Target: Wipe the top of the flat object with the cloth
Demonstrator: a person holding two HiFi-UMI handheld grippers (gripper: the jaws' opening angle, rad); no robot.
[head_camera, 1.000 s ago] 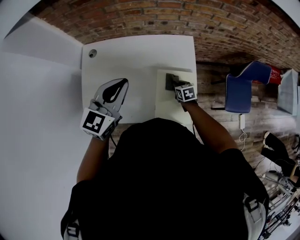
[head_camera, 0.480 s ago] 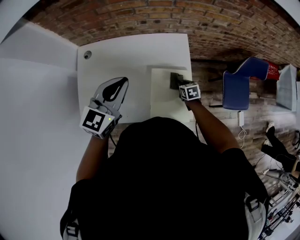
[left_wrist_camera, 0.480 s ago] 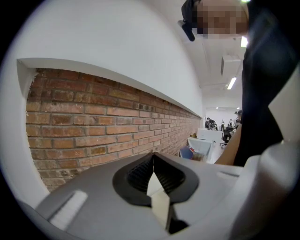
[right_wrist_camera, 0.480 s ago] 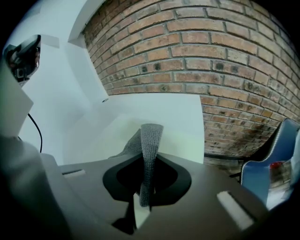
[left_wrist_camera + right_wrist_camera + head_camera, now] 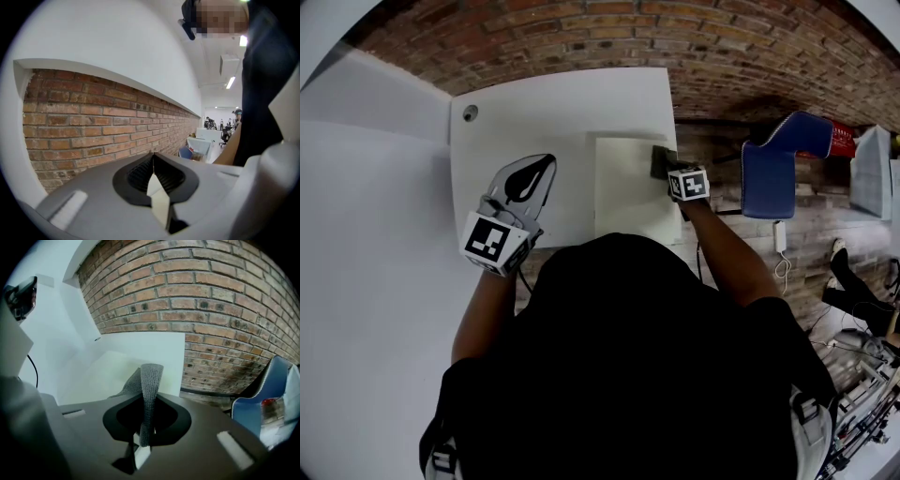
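Change: cloth [image 5: 663,161] has slid along the board's far edge, from left of mid to the far-right corner; R gripper [image 5: 673,172] has gone w/ it
Cloth now: dark grey, bunched on the board [image 5: 626,192] at its far-right corner; reaches the right edge, can't tell if it overhangs
R gripper: jaws clamped on a fold of cloth, a strip of it standing up btwn them in its own view; rest of cloth trails fwd onto the board
L gripper [image 5: 528,184]: same spot as before, well left of the board, over the table [image 5: 553,108]; jaws pressed together, nothing btwn them; its own view faces a brick wall, not the board
Board: pale, flat, on the table w/ its right edge at the table's right edge; no sign it has shifted on the table, the small drift in the head view looks like head motion
Meaning: prob one pass along the far strip is about done; wiping under way, not finished
Left to do: mid and near parts of the board show no cloth on them now; likely need more passes back leftward and nearer the person
Next move needs: a turn-back or a step toward the near edge, cloth kept pressed flat and short of the right edge
Risk: nothing steadies the board, L gripper is off it, so a hard push could nudge it; cloth could also slip off the corner
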